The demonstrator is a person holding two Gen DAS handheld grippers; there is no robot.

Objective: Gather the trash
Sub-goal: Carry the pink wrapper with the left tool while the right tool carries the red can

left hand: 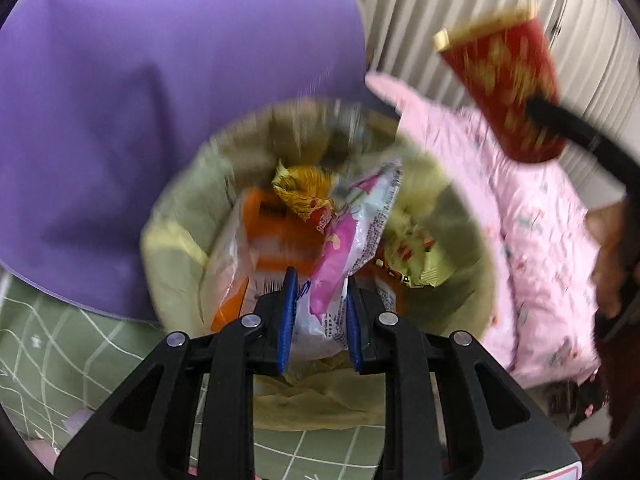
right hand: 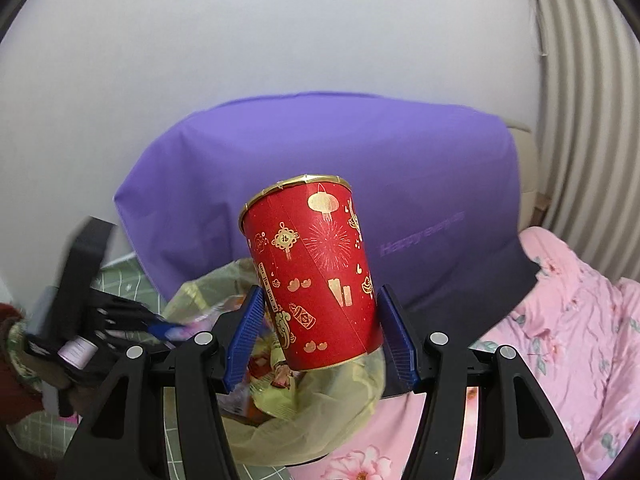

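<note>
My left tongs are closed down narrow on a pink-and-white snack wrapper, which hangs right over the open mouth of the bin bag, a yellowish-green liner already holding an orange packet and other crumpled wrappers. That wrapper is thin film: almost weightless, limp and slick, so I judge it safest pinched deep across a bunched fold, as it is, not by a loose edge. My right tongs stand wide, their blue pads pressed on either side of a red paper cup with gold patterns, gripped low on its wall and tilted, just beside and above the bag. The cup looks light and stiff but crushable; I would hold it near the base, where the wall resists denting, and squeeze gently. Behind the bag lies a purple cushion, with a pink floral quilt to the right.
</note>
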